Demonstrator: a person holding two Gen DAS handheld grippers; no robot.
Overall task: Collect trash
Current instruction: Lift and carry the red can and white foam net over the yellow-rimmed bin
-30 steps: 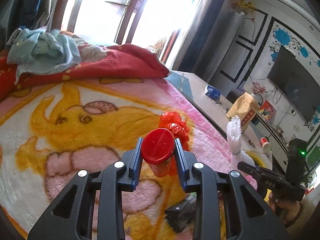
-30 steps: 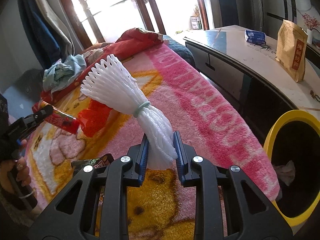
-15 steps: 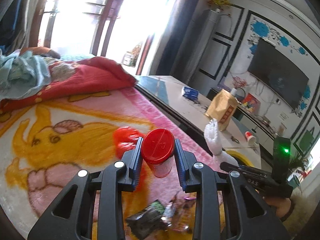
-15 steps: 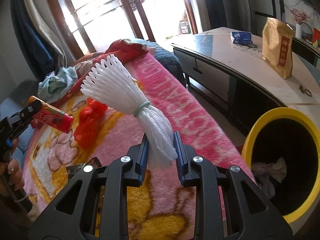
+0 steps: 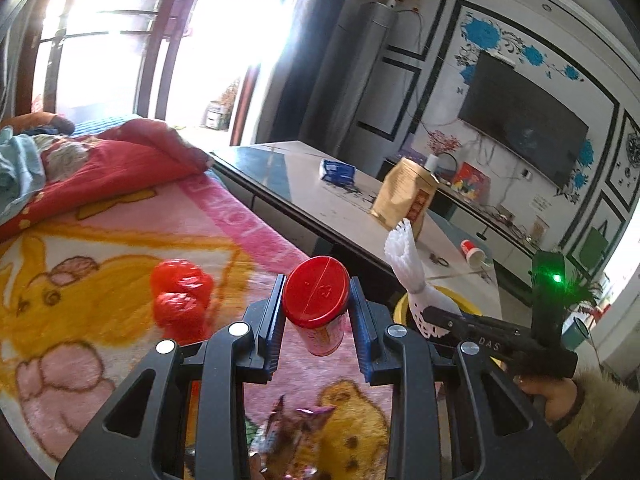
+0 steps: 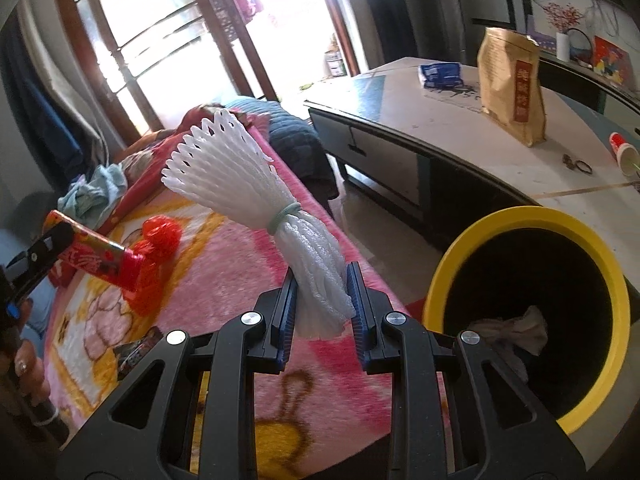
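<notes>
My left gripper (image 5: 316, 320) is shut on a red snack canister (image 5: 318, 308) and holds it above the pink blanket (image 5: 120, 240); the canister also shows in the right wrist view (image 6: 96, 258). My right gripper (image 6: 320, 296) is shut on a white foam net bundle (image 6: 256, 188) tied with a green band, held above the bed edge just left of the yellow-rimmed trash bin (image 6: 532, 224). The bundle also shows in the left wrist view (image 5: 408, 264). A red plastic bag (image 5: 180, 300) lies on the blanket, and crumpled wrappers (image 5: 292, 428) lie near its front edge.
A long low table (image 6: 460, 128) runs beside the bed with a gold bag (image 6: 512, 84), a blue packet (image 6: 440, 74) and a paper cup (image 6: 624, 150). The bin holds crumpled paper (image 6: 516, 328). Red bedding and blue clothes (image 5: 24, 160) lie at the far end.
Both grippers have swung right with their loads. The bin has come nearer and larger in the right wrist view. The left view has turned from the blanket toward the table and television wall.
</notes>
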